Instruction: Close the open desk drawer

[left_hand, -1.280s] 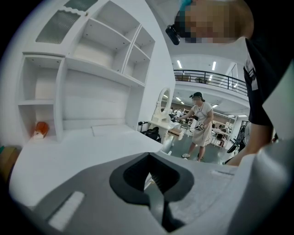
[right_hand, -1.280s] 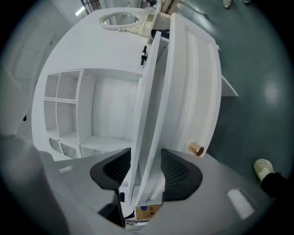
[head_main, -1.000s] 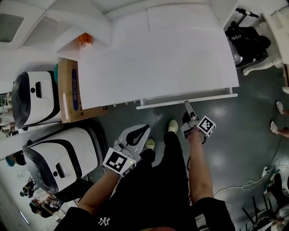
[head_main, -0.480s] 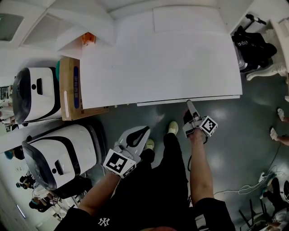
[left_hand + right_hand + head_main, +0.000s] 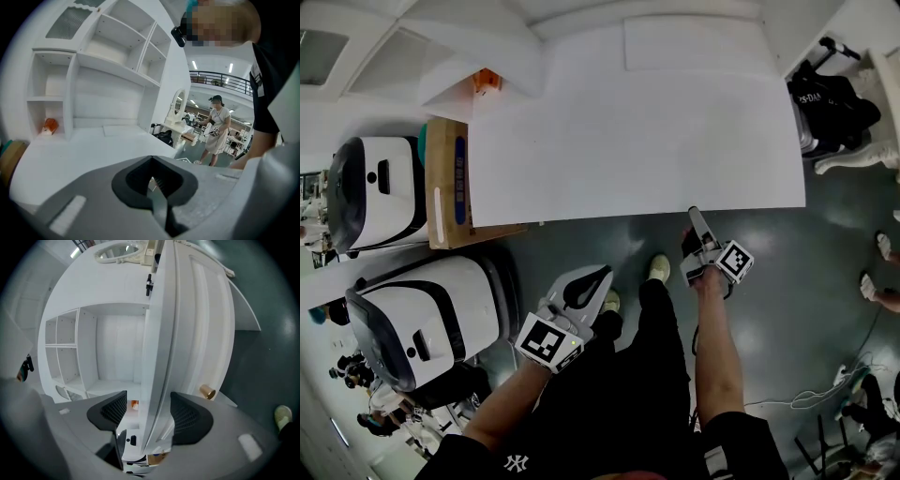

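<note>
1. We take this for a large indoor hall, more a test or workshop space than a home: a railed upper gallery [image 5: 220, 77] and ceiling strip lights [image 5: 230, 68] show behind.
2. Home furniture stands on a bare grey floor [image 5: 806, 272]: a white desk [image 5: 637, 131] with shelves [image 5: 93, 56], and a mirrored dressing table [image 5: 180, 110].
3. We also see white machines [image 5: 422, 319], a cardboard box [image 5: 445, 187], loose cables [image 5: 834, 375] and another person [image 5: 216, 129] further off.

The desk [image 5: 628, 122] looks smooth matt white, its knob [image 5: 206, 392] shiny brass, the floor [image 5: 825, 244] glossy.
</note>
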